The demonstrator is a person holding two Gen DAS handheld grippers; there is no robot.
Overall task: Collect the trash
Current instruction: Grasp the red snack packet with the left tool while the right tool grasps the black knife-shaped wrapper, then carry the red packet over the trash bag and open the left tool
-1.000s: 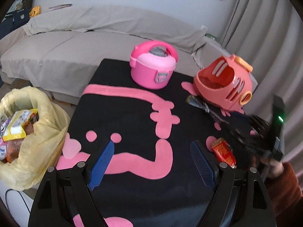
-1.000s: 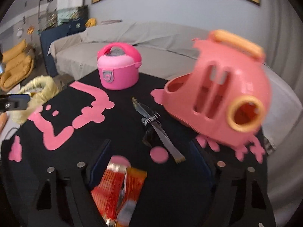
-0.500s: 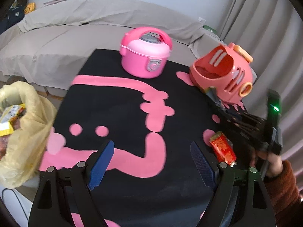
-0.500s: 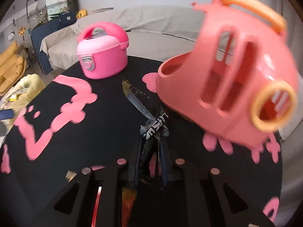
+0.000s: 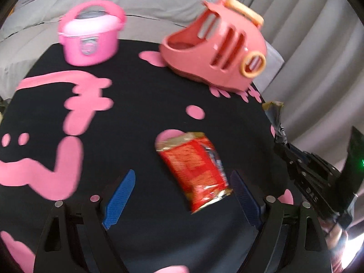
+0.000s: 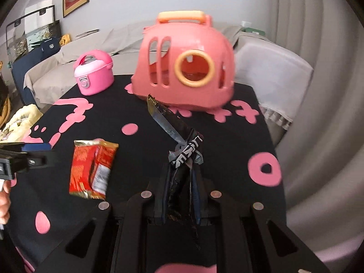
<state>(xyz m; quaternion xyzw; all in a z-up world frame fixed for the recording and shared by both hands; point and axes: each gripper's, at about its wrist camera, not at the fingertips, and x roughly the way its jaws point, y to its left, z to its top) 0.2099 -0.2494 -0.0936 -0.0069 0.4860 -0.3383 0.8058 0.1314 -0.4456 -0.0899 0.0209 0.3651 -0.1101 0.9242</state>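
A red snack wrapper (image 5: pixel 196 167) lies on the black table with pink shapes (image 5: pixel 141 122), just ahead of my open left gripper (image 5: pixel 182 193), nearer its right finger. It also shows in the right wrist view (image 6: pixel 92 168). My right gripper (image 6: pixel 180 182) is shut on a dark crumpled wrapper (image 6: pixel 179 141) and holds it lifted above the table; the wrapper also shows at the right edge of the left wrist view (image 5: pixel 275 118). A yellow trash bag (image 6: pixel 20 122) with wrappers in it sits off the table's left side.
A pink toy rice cooker (image 5: pixel 89 39) stands at the table's far left. A salmon toy carrier (image 5: pixel 218 47) stands at the far right. A grey sofa (image 6: pixel 75 52) runs behind the table, and grey curtains (image 6: pixel 323 91) hang on the right.
My right gripper shut on the dark wrapper and lifted it off the table. My left gripper swung right, away from the bag, and now faces the red wrapper.
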